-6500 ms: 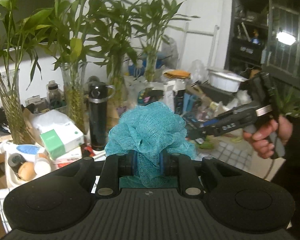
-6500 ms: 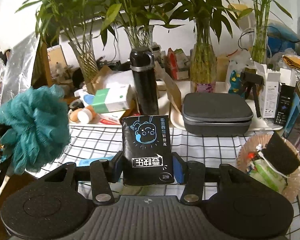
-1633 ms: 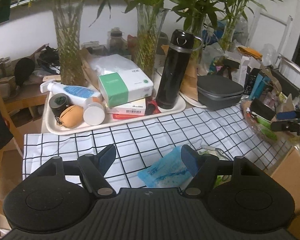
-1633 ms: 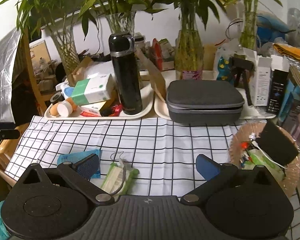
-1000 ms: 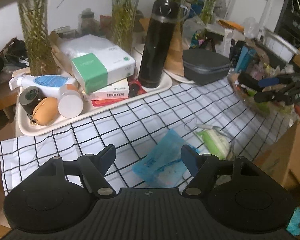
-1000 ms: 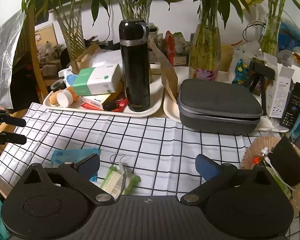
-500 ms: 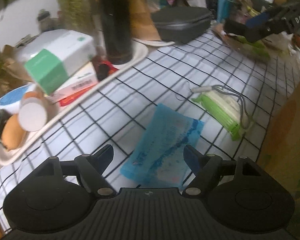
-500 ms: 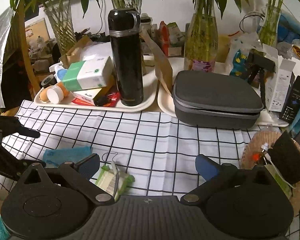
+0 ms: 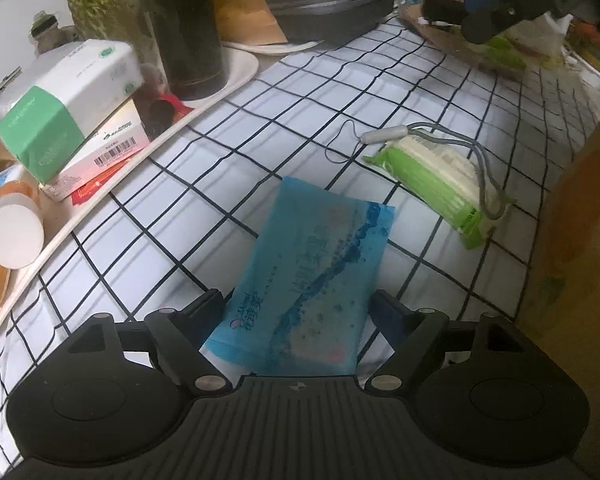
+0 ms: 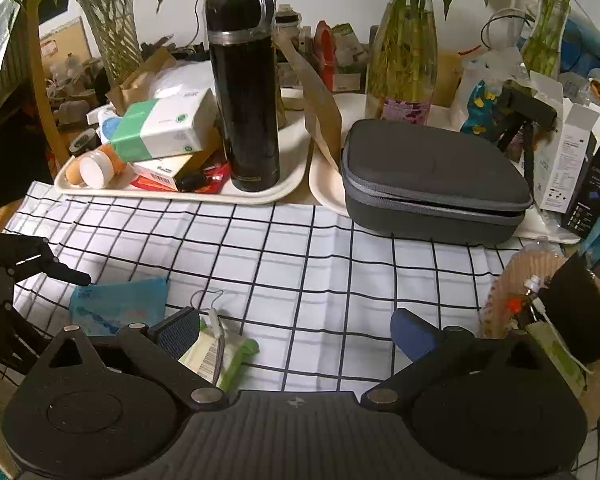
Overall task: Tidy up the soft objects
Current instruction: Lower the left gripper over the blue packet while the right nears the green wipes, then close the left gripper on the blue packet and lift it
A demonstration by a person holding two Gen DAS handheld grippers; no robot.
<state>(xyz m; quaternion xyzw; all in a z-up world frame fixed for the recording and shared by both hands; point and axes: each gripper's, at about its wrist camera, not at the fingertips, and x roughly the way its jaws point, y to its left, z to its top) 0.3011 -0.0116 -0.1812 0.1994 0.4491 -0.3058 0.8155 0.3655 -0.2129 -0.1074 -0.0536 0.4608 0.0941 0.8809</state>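
The left hand-held gripper [image 9: 296, 312], its jaws just opening and now apart, is straddling the blue tissue pack [image 9: 312, 280] lying low-centre on the checked surface [image 9: 340, 92]; closing on it comes next.

You've got the blue tissue pack [image 9: 316, 276] lying flat near the checked cloth's [image 9: 228, 152] front edge, and the green wipes pack [image 9: 440, 176] with its grey cord just beside it, toward the right edge
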